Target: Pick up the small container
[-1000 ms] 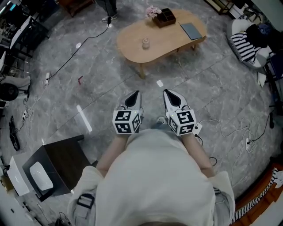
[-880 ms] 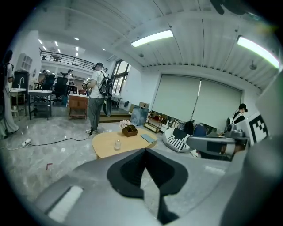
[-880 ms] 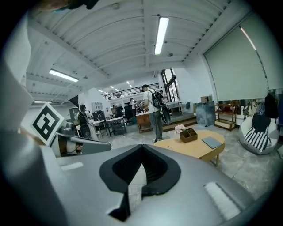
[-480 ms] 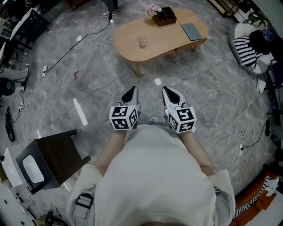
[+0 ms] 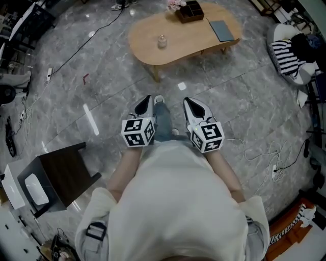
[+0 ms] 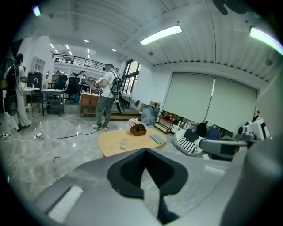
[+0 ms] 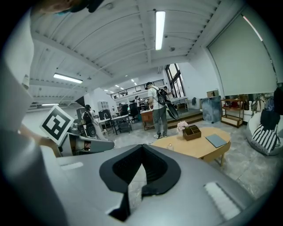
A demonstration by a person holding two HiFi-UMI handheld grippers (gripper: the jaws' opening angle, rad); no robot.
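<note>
the small clear glass container (image 5: pixel 162 41) stands on the low light wooden surface (image 5: pixel 147 51) with rounded ends, in its left half, about midway between the near and the far edge. it is well apart from both grippers and ahead of them.

the left gripper (image 5: pixel 145 100) and the right gripper (image 5: pixel 189 102) are held side by side in front of the person's body. both point toward the surface. in the left gripper view the jaws of the left gripper (image 6: pixel 145 151) are together at the tips, and the container (image 6: pixel 124 143) shows just above and left of them, far behind. in the right gripper view the jaws of the right gripper (image 7: pixel 142 146) are also together with nothing clamped, and the container (image 7: pixel 170 147) shows to the right of the tips.

between the jaws and the surface lies the grey marble floor (image 5: pixel 102 86) with a small white scrap (image 5: pixel 182 86) on it. the person's leg in blue jeans (image 5: pixel 162 120) is between the two grippers.

on the same surface a brown divided wooden box (image 5: pixel 189 10) stands at the far edge with pink flowers (image 5: pixel 176 4) beside it, and a flat grey book (image 5: pixel 222 30) lies near the right end. a dark square side table (image 5: pixel 63 176) stands on the floor at the left, and a striped cushion (image 5: pixel 285 53) is at the right. a standing person with a backpack (image 6: pixel 106 99) is behind the surface.
</note>
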